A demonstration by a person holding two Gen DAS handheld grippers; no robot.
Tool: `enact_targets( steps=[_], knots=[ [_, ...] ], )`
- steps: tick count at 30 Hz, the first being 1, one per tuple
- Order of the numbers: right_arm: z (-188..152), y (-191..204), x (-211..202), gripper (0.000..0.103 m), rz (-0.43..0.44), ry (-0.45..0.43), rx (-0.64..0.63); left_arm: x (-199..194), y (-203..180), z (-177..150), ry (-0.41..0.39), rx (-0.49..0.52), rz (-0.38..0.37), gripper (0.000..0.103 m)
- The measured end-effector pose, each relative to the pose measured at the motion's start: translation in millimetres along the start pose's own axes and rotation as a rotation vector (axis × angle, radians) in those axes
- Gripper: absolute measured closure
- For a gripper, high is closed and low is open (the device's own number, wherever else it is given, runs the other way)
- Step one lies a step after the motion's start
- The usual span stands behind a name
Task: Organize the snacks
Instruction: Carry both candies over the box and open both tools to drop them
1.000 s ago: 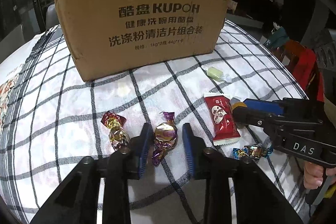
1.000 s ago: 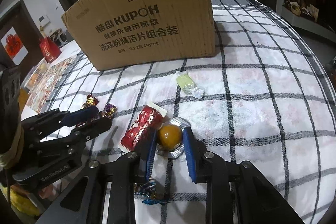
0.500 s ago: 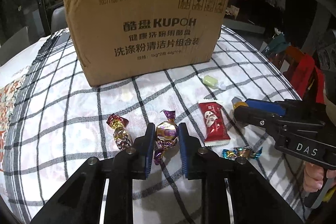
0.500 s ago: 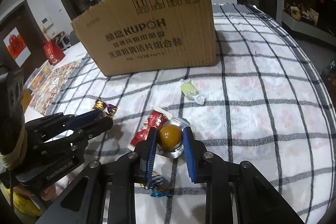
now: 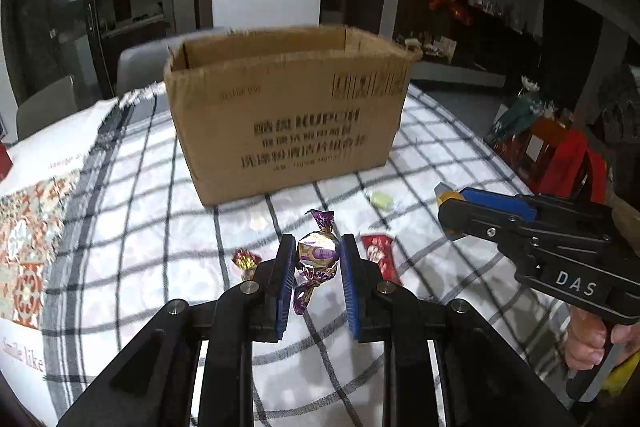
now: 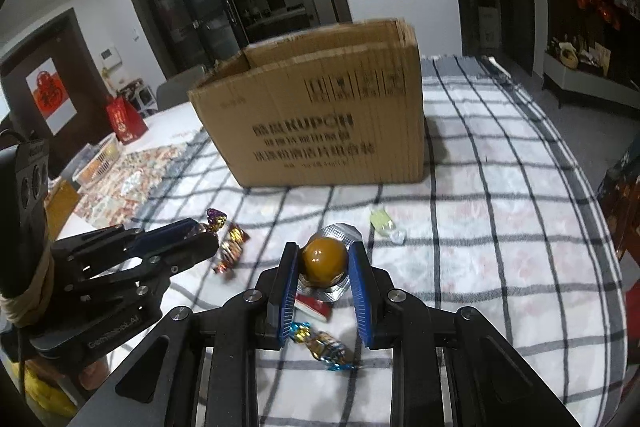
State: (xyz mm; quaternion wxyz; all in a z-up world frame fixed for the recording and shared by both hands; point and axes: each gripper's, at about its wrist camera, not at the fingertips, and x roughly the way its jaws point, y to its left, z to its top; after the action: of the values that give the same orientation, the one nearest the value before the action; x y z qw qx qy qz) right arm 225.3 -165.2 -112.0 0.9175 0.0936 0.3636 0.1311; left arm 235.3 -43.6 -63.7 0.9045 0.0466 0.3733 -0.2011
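Observation:
My left gripper (image 5: pixel 317 254) is shut on a purple-and-gold wrapped candy (image 5: pixel 317 253), held above the checked cloth (image 5: pixel 152 227). My right gripper (image 6: pixel 323 261) is shut on an orange ball snack in a silver blister (image 6: pixel 324 259), also lifted off the cloth. An open cardboard box (image 5: pixel 288 115) stands ahead of both. On the cloth lie a red-gold candy (image 5: pixel 246 261), a red packet (image 5: pixel 378 255), a pale green candy (image 5: pixel 380 200) and a blue-gold candy (image 6: pixel 324 345). In the left wrist view the right gripper (image 5: pixel 448 205) reaches in from the right.
A patterned mat (image 5: pixel 28 227) lies at the table's left side. Red bags (image 5: pixel 560 155) stand past the right edge, and a grey chair (image 5: pixel 140 67) sits behind the box. A hand (image 5: pixel 588 339) grips the right gripper's handle.
Both grippers have risen with their snacks off the cloth. The box's open top has come into sight. The left jaws went from loosely around the purple candy to pressed on it.

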Motion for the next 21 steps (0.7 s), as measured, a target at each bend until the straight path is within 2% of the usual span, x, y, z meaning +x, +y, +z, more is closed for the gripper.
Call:
enact_targets(
  steps=[9,21],
  knots=[
    [29,8,-28,0.077,0.018,-0.092,-0.012,-39,-3,31,-0.092,0.016,0.012,0.08],
    [76,18,-43,0.077,0.023,-0.19,-0.043,-56,8,72,-0.178,0.012,0.035,0.08]
  ],
)
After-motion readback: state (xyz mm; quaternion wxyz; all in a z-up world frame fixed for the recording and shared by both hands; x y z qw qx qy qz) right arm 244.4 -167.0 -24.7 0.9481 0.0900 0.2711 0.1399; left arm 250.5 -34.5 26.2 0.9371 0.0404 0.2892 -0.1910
